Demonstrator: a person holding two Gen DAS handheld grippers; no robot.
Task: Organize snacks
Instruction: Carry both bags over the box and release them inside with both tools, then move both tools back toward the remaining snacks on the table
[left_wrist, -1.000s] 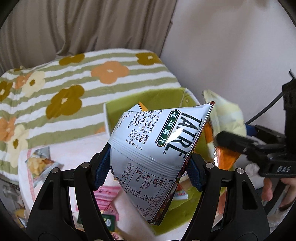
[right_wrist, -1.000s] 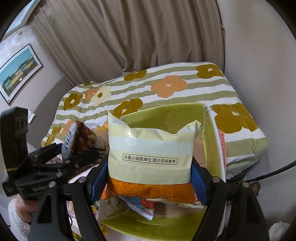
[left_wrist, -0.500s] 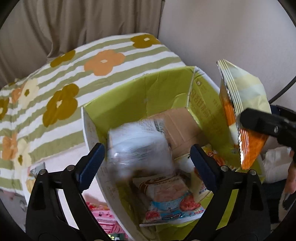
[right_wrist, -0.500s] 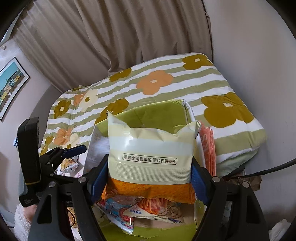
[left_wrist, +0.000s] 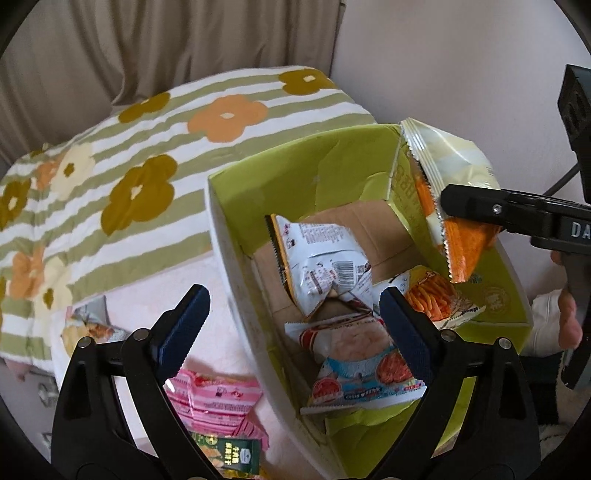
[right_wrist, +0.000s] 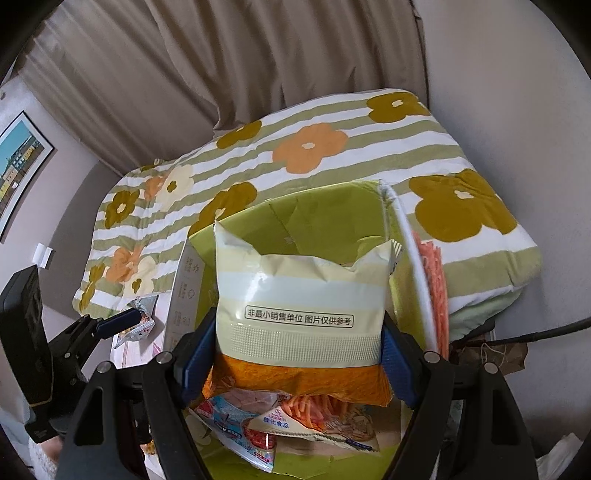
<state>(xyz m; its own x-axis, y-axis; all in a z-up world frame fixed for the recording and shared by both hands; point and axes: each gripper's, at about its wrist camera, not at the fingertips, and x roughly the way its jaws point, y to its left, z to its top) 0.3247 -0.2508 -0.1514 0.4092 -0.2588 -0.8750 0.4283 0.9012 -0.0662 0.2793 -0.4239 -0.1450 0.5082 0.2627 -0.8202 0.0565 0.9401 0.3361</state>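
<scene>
**Chips over the green box**

My right tongs (right_wrist: 295, 354) pinch the yellow and orange chip bag (right_wrist: 301, 306) and hold it just above the green box (left_wrist: 295, 173). My left tongs (left_wrist: 291, 321) have just been opening; they are spread wide with nothing in them, over the box's near wall. A crinkled white bag (left_wrist: 321, 262) lies inside the box on other snack packs. The box floor shows bare cardboard at the far end. Pink packets (left_wrist: 210, 398) lie outside the box.
</scene>
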